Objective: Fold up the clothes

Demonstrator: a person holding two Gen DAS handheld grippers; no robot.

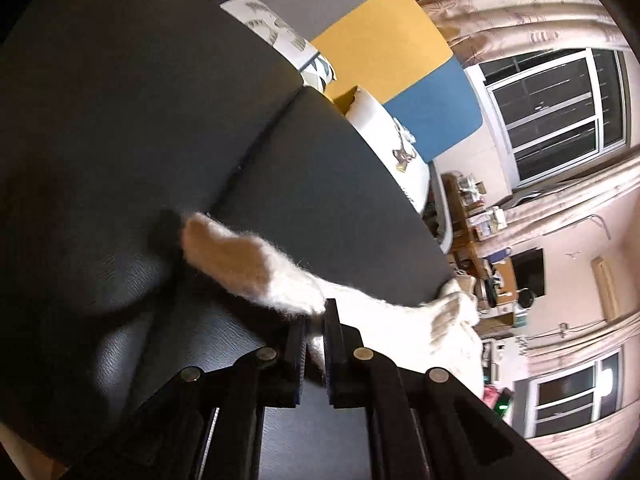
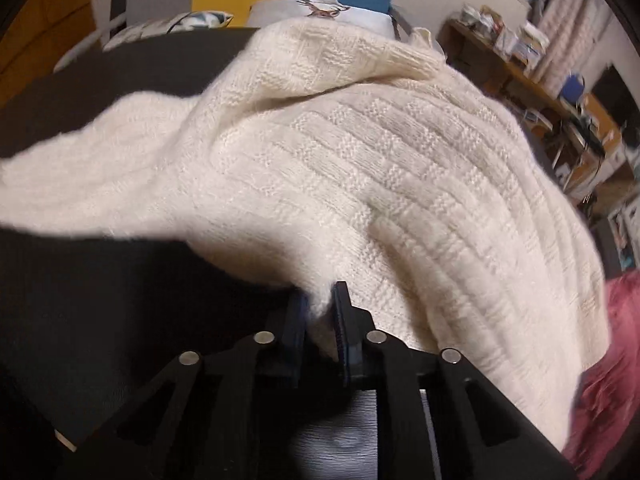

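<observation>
**Both jaws pinch the cream sweater**

Jaws of the left gripper (image 1: 315, 322) are closed narrow on a fuzzy edge of the cream-white knitted sweater (image 2: 360, 168), which trails over the edge of the black leather-grained surface (image 1: 160, 100). Jaws of the right gripper (image 2: 322, 304) are likewise clamped on a fold of the knit. Most of the sweater lies bunched across the surface, a dark red fabric (image 2: 616, 360) beside it at its right edge

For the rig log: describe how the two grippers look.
The left gripper and the right gripper look alike: matte black angular linkage arms, round silver pivot pins, and two flat black fingers with blue pad edges. No cables, markings or sleeves show.
</observation>
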